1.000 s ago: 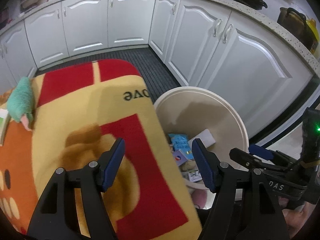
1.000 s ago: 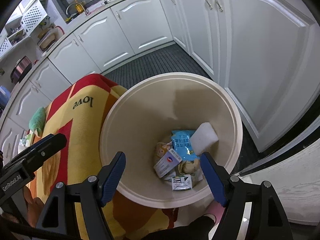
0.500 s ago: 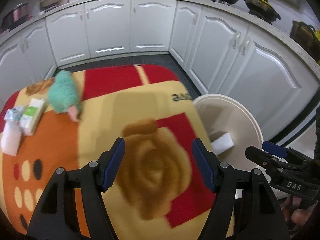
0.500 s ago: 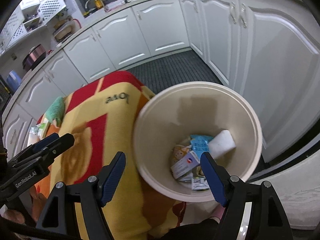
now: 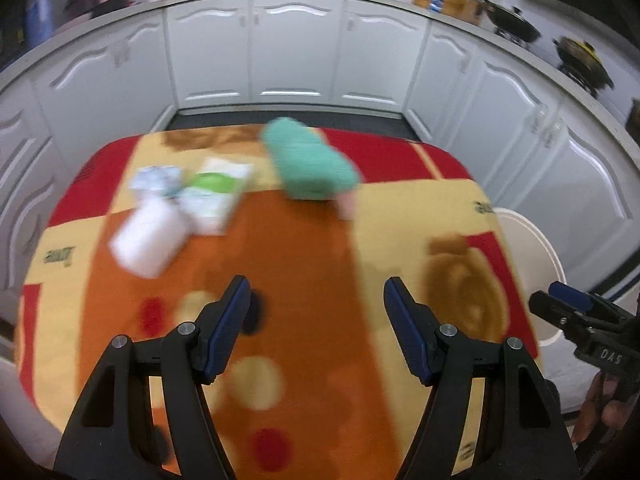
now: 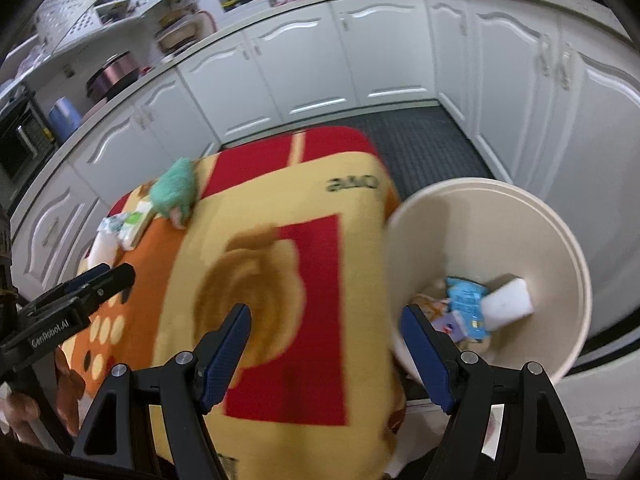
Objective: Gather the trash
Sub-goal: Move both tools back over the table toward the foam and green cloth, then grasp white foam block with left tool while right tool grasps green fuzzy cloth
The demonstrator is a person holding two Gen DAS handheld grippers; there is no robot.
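The worktop (image 5: 304,264), draped in a red, orange and yellow blanket, fills most of my view, and the cream bin (image 6: 560,248) stands just beside its right edge, already holding a blue packet, a white block and other wrappers. I judge the step in hand to be going for the next pieces of rubbish, so I should aim my left tool (image 5: 316,320) at the far-left cluster and come down over one piece at a time, keeping the fingers from snagging the soft blanket. Both tools stand wide with nothing between their blue pads; my right tool (image 6: 326,344) hangs over the worktop's near edge next to the bin. The green knitted thing (image 5: 312,164) lies near the far edge, with a pink end showing; whether it counts as trash I cannot tell. Left of it lies the white and green packet (image 5: 214,196), touching a white wad (image 5: 148,240) and a small crumpled pale wrapper (image 5: 158,178), all blurred, light and probably easy to crush.
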